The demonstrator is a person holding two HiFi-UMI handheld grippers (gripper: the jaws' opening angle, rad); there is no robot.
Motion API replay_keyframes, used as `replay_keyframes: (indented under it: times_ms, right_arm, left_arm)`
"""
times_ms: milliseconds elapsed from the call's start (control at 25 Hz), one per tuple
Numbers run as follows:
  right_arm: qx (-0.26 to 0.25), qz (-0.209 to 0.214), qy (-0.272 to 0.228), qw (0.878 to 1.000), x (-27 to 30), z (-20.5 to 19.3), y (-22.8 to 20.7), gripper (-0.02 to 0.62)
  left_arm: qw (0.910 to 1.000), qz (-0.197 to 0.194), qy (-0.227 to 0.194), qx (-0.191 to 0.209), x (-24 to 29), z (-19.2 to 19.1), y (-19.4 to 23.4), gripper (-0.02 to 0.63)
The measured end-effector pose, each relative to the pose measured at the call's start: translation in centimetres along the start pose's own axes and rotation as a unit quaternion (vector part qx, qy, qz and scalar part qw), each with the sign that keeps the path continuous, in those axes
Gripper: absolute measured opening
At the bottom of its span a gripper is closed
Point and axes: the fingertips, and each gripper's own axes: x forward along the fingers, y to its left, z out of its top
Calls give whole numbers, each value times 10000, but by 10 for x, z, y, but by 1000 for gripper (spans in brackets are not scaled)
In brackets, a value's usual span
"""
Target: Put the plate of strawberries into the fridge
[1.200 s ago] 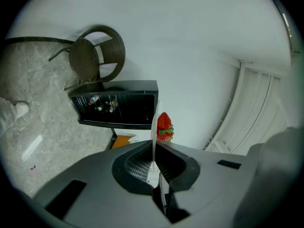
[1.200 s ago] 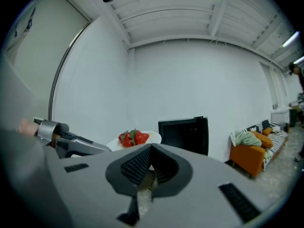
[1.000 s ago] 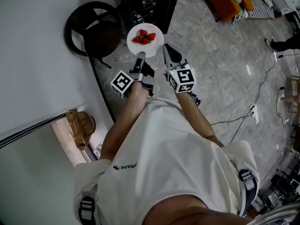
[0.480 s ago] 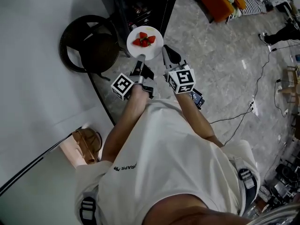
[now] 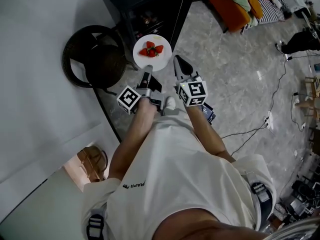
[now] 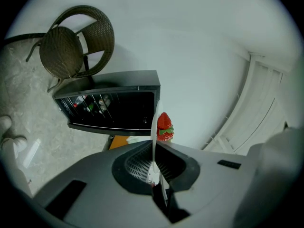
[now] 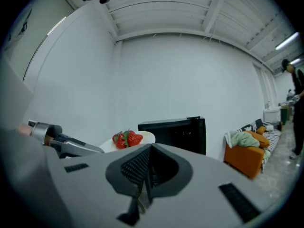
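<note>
A round white plate carrying a small heap of red strawberries with green caps was seen at the upper centre of the head view. It was held level above the floor, just below the low black fridge with bottles on a wire rack. Its near rim was clamped edge-on between the jaws of the left gripper. In the left gripper view only one berry was visible beside the thin white edge. The right gripper was carried just right of the plate, its jaws pressed together with nothing between them. A round dark wicker chair was seen left of the plate, against a plain white wall. The floor of pale grey marbled tiles was crossed by a black cable at the right. An orange sofa heaped with cloths was seen at the upper right.
</note>
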Motion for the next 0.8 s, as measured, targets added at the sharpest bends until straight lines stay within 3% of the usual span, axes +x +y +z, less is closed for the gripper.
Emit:
replay_keyframes:
  times_ms: [800]
  right_arm:
    - [30, 301, 199, 9993, 58, -22, -34, 12]
  left_arm:
    - [9995, 45, -224, -231, 74, 9, 23, 11]
